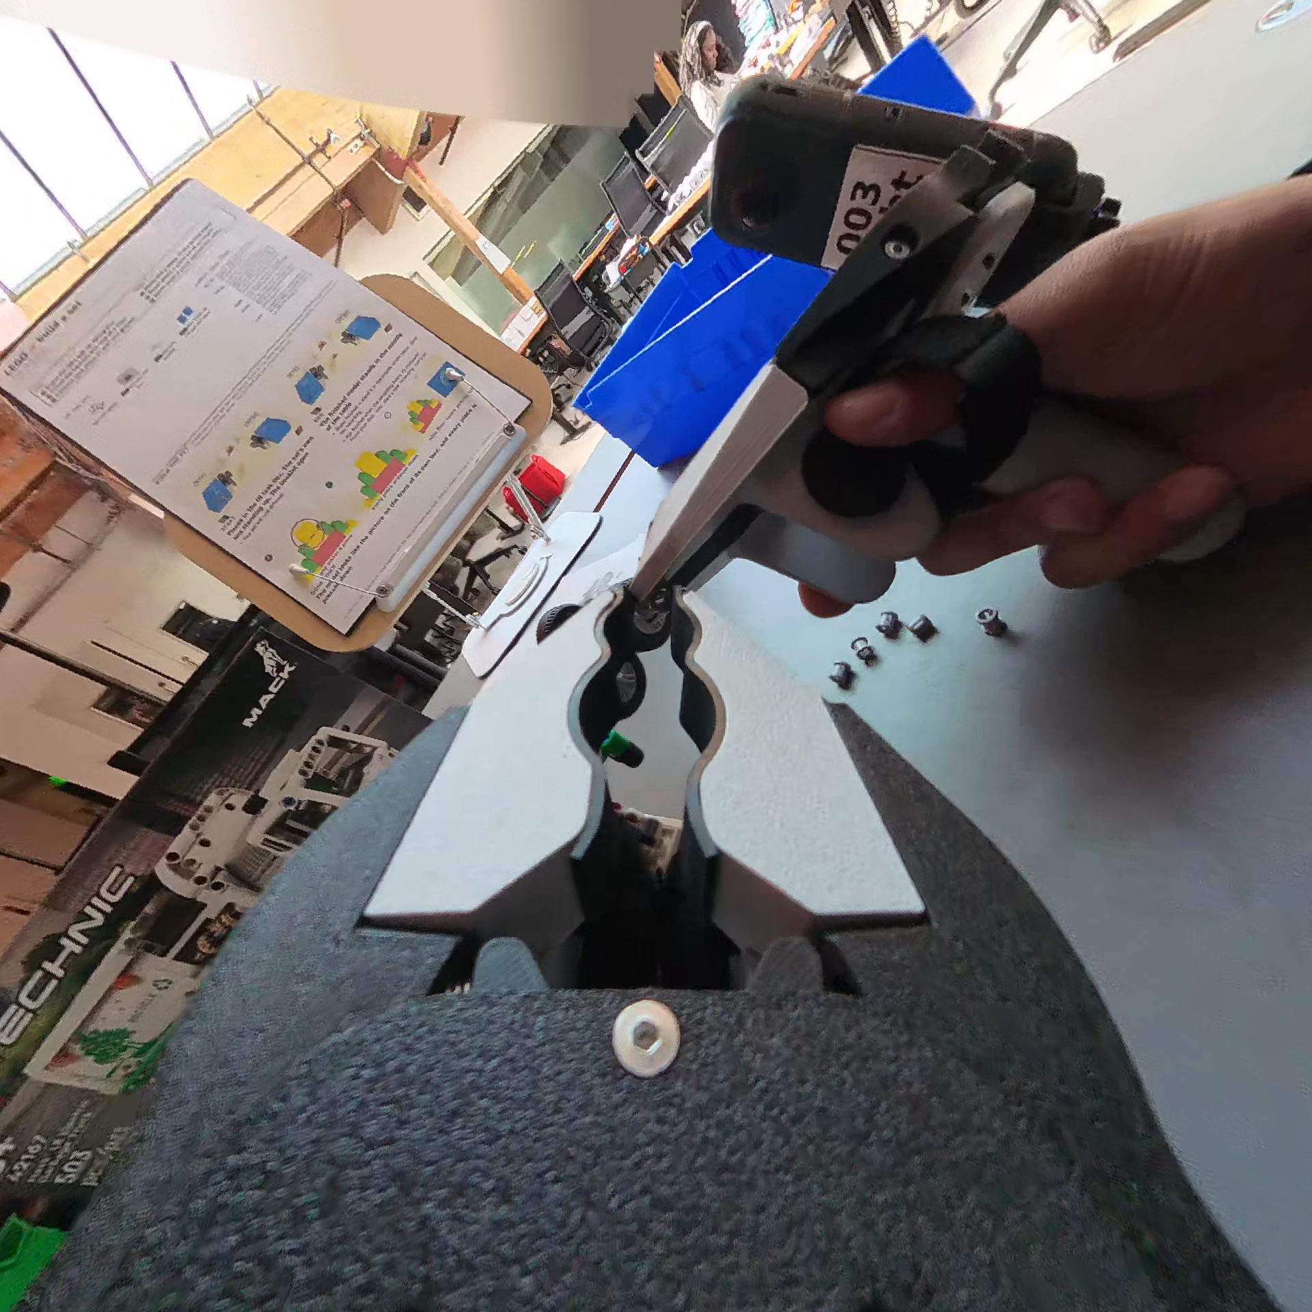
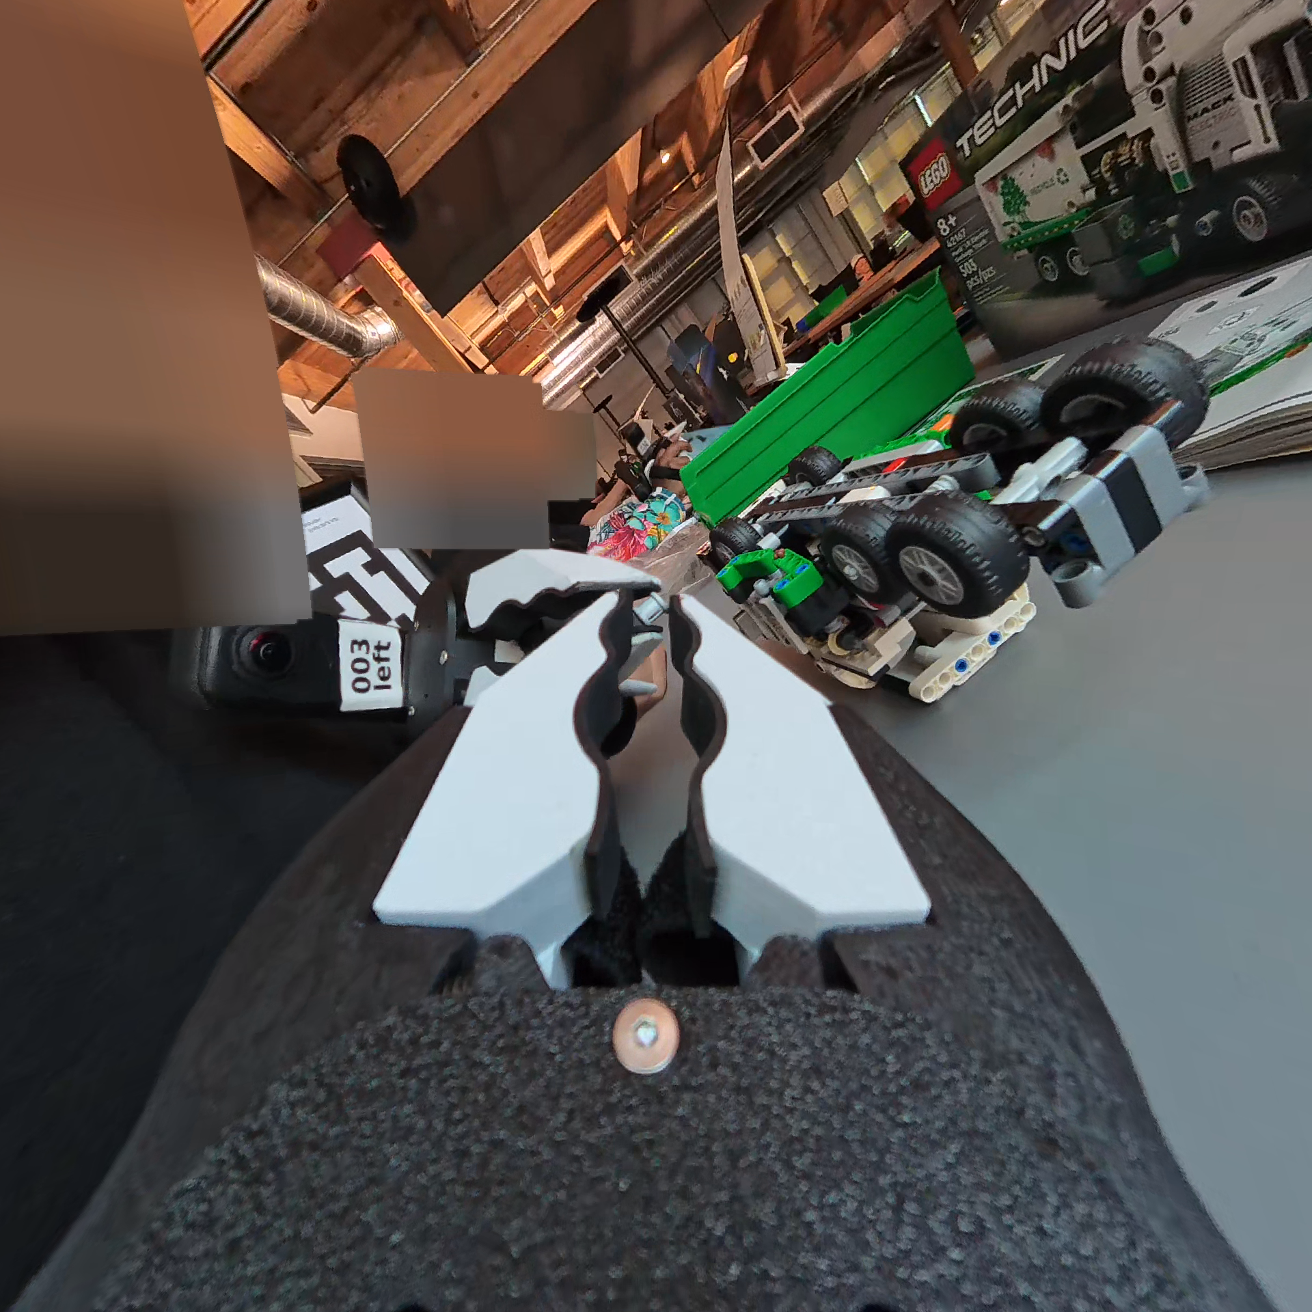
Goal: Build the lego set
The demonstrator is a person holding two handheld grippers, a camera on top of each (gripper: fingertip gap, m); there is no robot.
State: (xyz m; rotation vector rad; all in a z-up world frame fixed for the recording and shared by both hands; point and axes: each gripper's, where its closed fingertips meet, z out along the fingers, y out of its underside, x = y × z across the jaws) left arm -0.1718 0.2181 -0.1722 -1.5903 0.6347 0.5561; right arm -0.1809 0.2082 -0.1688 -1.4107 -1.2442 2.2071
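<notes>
My left gripper [image 1: 647, 609] is shut on a small black wheel with a grey hub [image 1: 649, 626]; a second small wheel [image 1: 626, 683] sits deeper between the pads. My right gripper [image 1: 641, 589], held in a hand [image 1: 1171, 397], comes in from the upper right and its closed tips touch that wheel. In the right wrist view my right gripper [image 2: 647, 609] pinches a thin grey axle [image 2: 649, 618]. One finger [image 2: 568, 578] of the left gripper reaches in from the left. The part-built truck [image 2: 923, 561] lies overturned on the grey table [image 2: 1136, 816], wheels up.
Several small black pieces [image 1: 887, 635] lie on the table at right. Blue bins [image 1: 710, 355] stand behind the right gripper. An instruction sheet on a stand [image 1: 263, 397] and the set's box [image 1: 213, 852] are at left. A green bin [image 2: 831, 412] and booklet [image 2: 1264, 383] are behind the truck. My two grippers' fingertips are within a few centimetres of each other.
</notes>
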